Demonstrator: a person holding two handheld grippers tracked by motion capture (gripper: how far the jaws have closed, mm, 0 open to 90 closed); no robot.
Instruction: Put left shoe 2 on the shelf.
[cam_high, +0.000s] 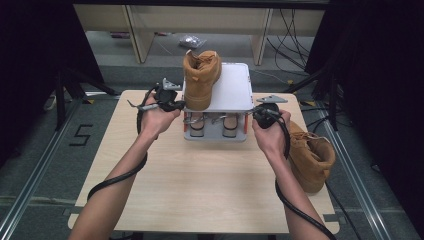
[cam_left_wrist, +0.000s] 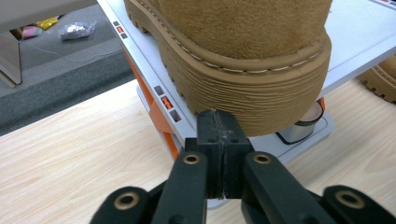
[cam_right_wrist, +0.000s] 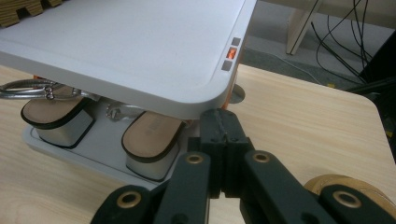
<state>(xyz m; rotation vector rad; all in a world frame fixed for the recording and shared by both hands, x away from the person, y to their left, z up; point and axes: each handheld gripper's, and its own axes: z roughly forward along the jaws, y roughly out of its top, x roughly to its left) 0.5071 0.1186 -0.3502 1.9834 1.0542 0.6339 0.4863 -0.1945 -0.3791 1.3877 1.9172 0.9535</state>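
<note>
1. Atop the grey two-tier shoe rack (cam_high: 235, 90), on the left part of its upper shelf, stands a tan suede boot (cam_high: 201, 77), its ribbed sole heel overhanging the near edge.
2. Its partner, a second tan boot (cam_high: 312, 157), lies on its side on the wooden table (cam_high: 200, 170), just right of the right hand and off the rack.
3. Left gripper (cam_left_wrist: 218, 126): jaws pressed together with nothing between them, the tips right at the heel of the boot's sole, seemingly touching it.
4. Right gripper (cam_right_wrist: 222, 123): jaws likewise pressed together on nothing, the tips at the front right corner of the upper shelf, just under its edge.
5. On the lower tier sit two heeled sandals (cam_right_wrist: 149, 144) with metal buckles.
6. Risk, as I judge it: a push with the closed tips against the overhanging heel could skew the boot or tip it, since it stands tall near the shelf edge.
7. A nudge at the shelf corner could slide the light rack across the table, shaking the boot above.
</note>
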